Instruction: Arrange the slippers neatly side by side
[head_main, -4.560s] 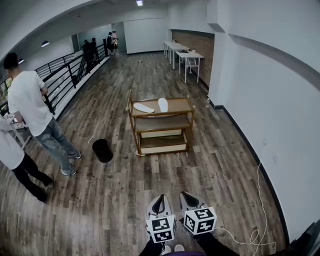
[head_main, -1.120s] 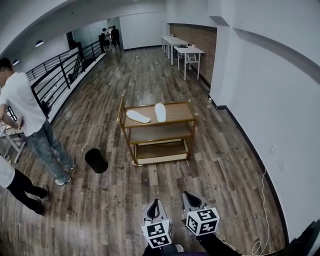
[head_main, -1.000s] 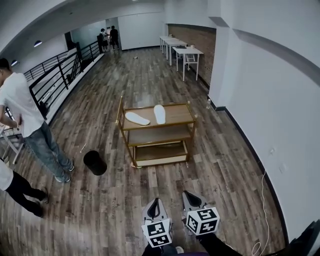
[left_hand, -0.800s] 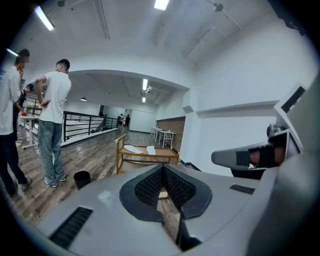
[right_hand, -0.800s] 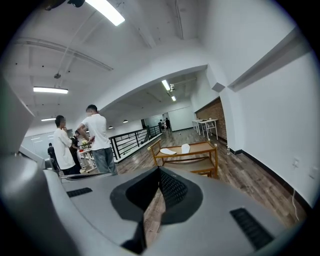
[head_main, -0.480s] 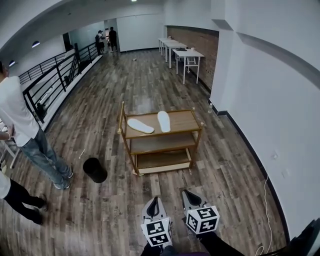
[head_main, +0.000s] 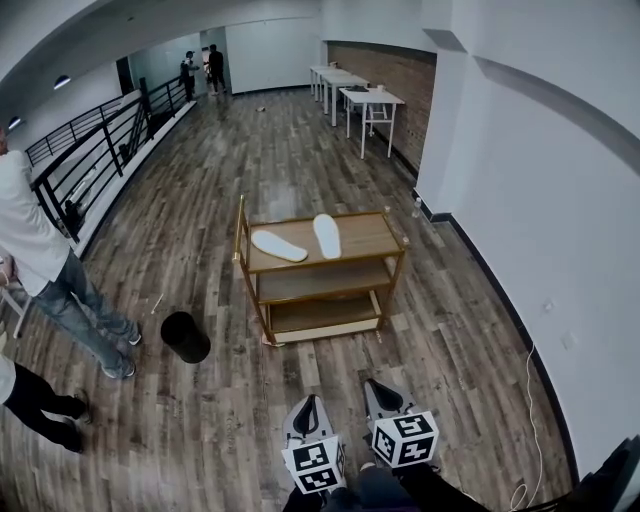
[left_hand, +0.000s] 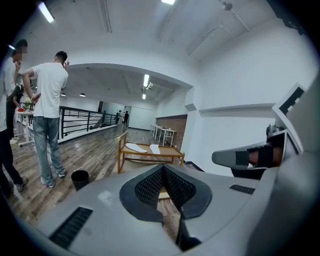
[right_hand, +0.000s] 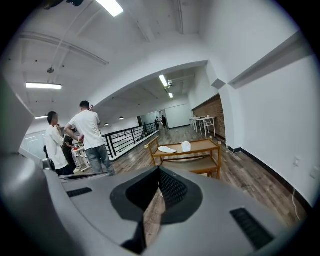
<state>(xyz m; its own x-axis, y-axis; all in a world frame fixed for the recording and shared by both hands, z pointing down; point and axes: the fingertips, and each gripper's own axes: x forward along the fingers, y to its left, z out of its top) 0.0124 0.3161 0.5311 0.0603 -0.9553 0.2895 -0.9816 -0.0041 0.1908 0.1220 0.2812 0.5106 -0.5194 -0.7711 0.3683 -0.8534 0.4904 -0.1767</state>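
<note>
Two white slippers lie on the top shelf of a wooden cart (head_main: 385, 237). The left slipper (head_main: 279, 244) lies at an angle; the right slipper (head_main: 326, 234) points nearly straight away. They are apart, toes spread. Both also show far off in the left gripper view, left slipper (left_hand: 136, 147) and right slipper (left_hand: 154, 148), and in the right gripper view, left slipper (right_hand: 167, 149) and right slipper (right_hand: 186, 146). My left gripper (head_main: 309, 407) and right gripper (head_main: 378, 396) hang side by side well short of the cart, both shut and holding nothing.
A black bin (head_main: 186, 336) stands on the wood floor left of the cart. People (head_main: 40, 265) stand at the far left by a black railing (head_main: 95, 160). White tables (head_main: 352, 96) line the brick wall behind. A white wall (head_main: 540, 230) and a cable (head_main: 527, 440) run along the right.
The view has moved closer to the cart, which now sits slightly larger and lower in the head view. Both grippers stay shut, held in the same place.
</note>
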